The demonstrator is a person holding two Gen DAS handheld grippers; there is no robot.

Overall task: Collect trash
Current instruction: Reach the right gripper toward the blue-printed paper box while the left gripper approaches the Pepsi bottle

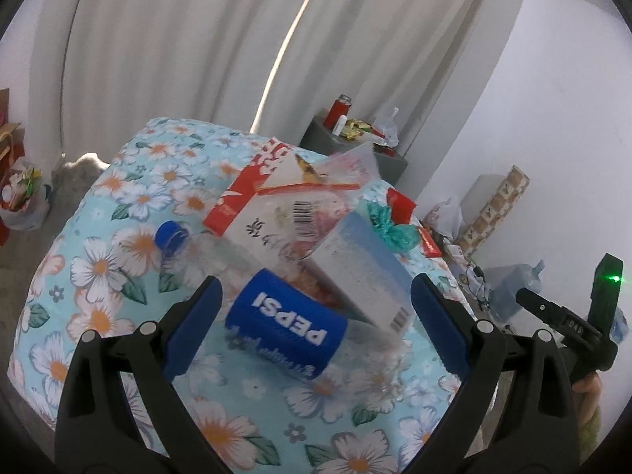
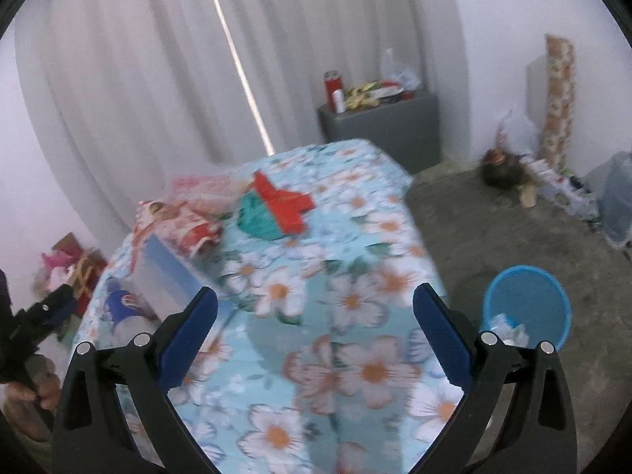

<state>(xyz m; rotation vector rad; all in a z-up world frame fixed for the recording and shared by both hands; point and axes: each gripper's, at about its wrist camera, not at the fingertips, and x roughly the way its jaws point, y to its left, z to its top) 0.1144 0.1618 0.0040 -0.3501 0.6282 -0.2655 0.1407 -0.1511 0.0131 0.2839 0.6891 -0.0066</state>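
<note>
A clear Pepsi bottle (image 1: 284,324) with a blue cap lies on the floral tablecloth (image 1: 118,260). My left gripper (image 1: 316,316) is open, its jaws on either side of the bottle's blue label, not touching. Behind the bottle lie a white-and-blue box (image 1: 363,272), a red-and-white carton (image 1: 272,197), a teal wrapper (image 1: 391,229) and a red packet (image 1: 401,205). My right gripper (image 2: 316,324) is open and empty above the cloth (image 2: 355,300). The teal wrapper (image 2: 256,217) and red packet (image 2: 284,201) lie beyond it. A blue bin (image 2: 527,308) with some trash stands on the floor at the right.
A grey cabinet (image 2: 387,130) with a red flask and clutter stands by the white curtain. Bags and boxes (image 2: 553,181) line the right wall. More bags (image 1: 23,193) sit on the floor at the left. The right gripper's body (image 1: 568,324) shows at the left view's edge.
</note>
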